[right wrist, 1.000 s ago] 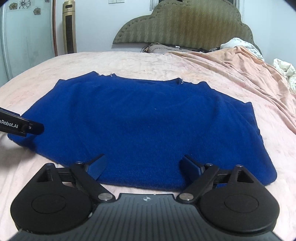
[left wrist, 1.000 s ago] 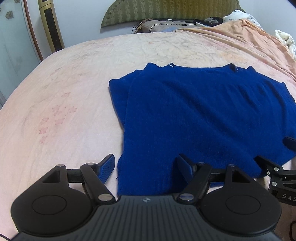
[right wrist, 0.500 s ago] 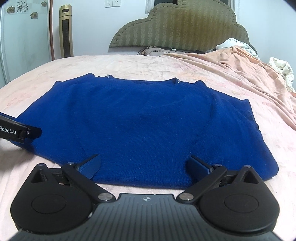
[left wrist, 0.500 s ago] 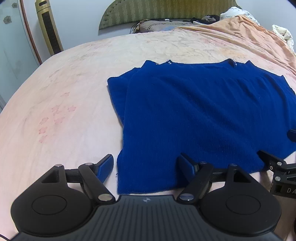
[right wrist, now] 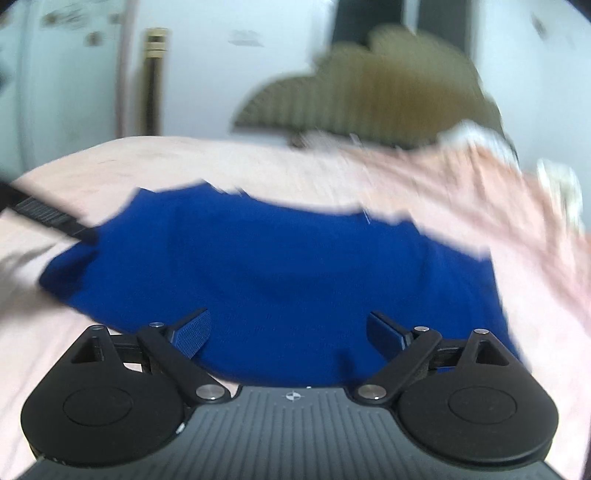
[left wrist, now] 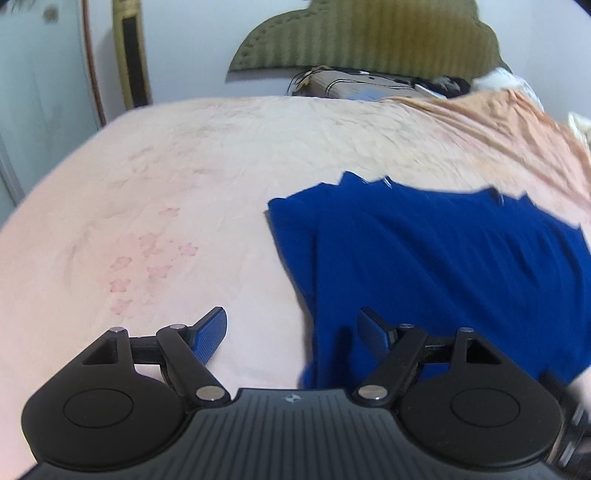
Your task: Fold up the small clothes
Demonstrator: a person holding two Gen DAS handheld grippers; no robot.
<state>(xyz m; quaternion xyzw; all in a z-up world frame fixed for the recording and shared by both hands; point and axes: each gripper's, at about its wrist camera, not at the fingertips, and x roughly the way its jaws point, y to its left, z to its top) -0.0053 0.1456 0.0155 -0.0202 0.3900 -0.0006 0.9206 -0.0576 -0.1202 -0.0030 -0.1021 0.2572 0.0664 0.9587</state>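
A blue knit sweater (left wrist: 436, 266) lies flat on the pink bedsheet (left wrist: 192, 177), its left sleeve folded in over the body. My left gripper (left wrist: 293, 328) is open, at the sweater's near left corner; its right finger is over the hem and its left finger over bare sheet. In the right wrist view the sweater (right wrist: 288, 273) fills the middle, blurred by motion. My right gripper (right wrist: 288, 328) is open and empty over the near hem. The left gripper's finger (right wrist: 48, 218) shows at the sweater's left edge.
A green padded headboard (left wrist: 365, 33) and a pillow (left wrist: 354, 83) stand at the far end. An orange blanket (left wrist: 517, 125) is bunched at the back right. A tall gold stand (left wrist: 131, 51) is by the wall at left.
Both grippers have lifted and tilted up, so the sweater sits lower in view and more wall shows. The left gripper has shifted left. Both stay open.
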